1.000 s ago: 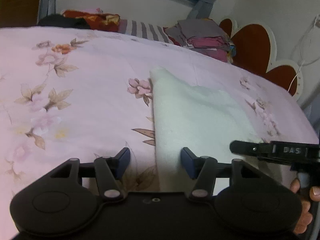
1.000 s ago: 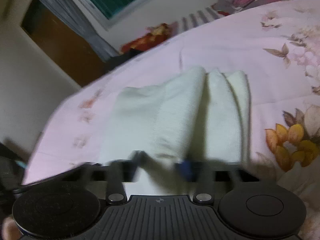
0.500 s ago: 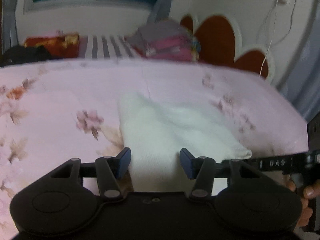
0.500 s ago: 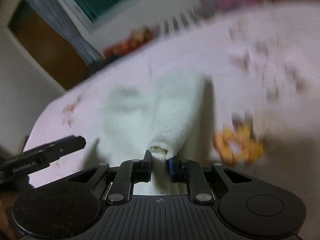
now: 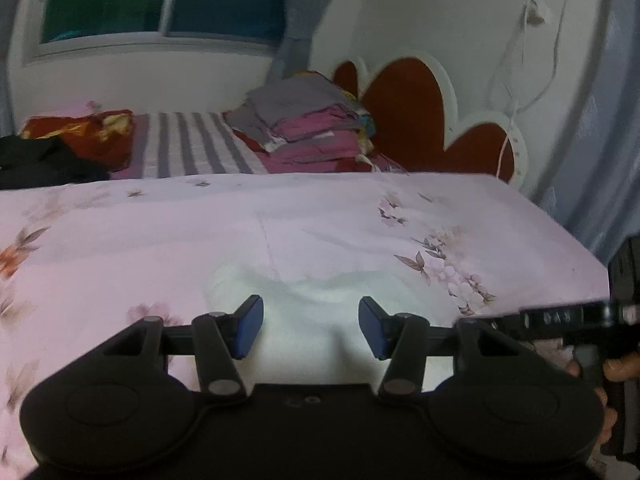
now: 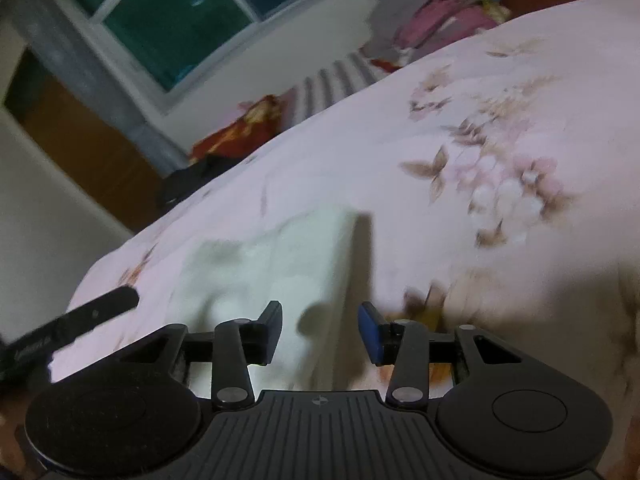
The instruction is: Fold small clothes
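White cloth, soft fuzzy knit, folded into rough rectangle, flat on pink floral bedsheet near my edge. My left gripper: blue pads apart, nothing pinched, cloth beyond them. My right gripper: jaws opening, nothing between, cloth's straight edge just ahead. Stack of folded clothes by scalloped red headboard.

I see a white garment on the pale pink bedspread, which is printed with faded pink flowers and brown leaves; beyond the bedspread lies a grey-and-white striped cloth, a red patterned pillow, and a grey and magenta folded stack; the headboard is dark red, edged white; my gripper pads are blue.
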